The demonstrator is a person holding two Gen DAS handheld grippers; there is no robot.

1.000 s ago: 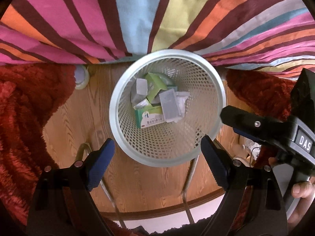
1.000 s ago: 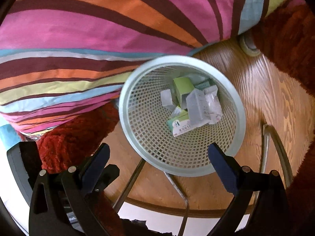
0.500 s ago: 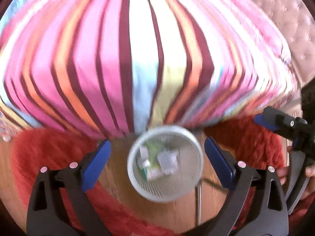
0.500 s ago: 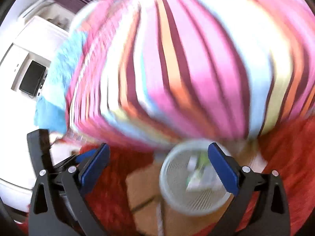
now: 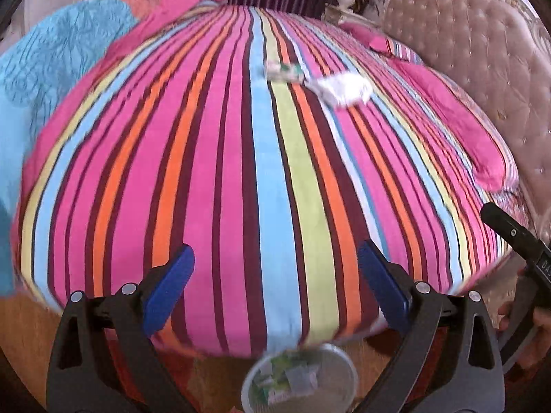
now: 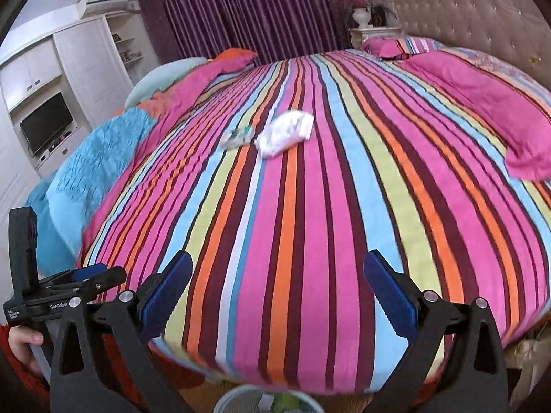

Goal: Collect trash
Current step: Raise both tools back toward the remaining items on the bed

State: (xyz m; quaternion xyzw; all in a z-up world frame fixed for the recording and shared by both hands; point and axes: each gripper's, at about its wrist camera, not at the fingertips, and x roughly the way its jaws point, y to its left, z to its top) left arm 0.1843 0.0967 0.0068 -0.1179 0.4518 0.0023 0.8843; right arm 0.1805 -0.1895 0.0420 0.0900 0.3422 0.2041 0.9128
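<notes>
Two pieces of trash lie far out on the striped bedspread: a white crumpled wrapper and a small green-and-white packet just left of it. The white mesh waste basket, with several wrappers inside, stands on the floor at the bed's near edge, at the bottom of both views. My left gripper and my right gripper hang open and empty over the bed's near side, far short of the trash. The other gripper shows at each view's side edge.
The striped bed fills both views. A blue blanket lies at its left, pink pillows and a tufted headboard at its right. Purple curtains and a white cabinet with a TV stand beyond. Red rug beside the basket.
Both grippers rose from just above the basket and tipped up toward the bed; the basket shrank to the bottom edge. The trash on the bedspread came into view. Both stayed open.
</notes>
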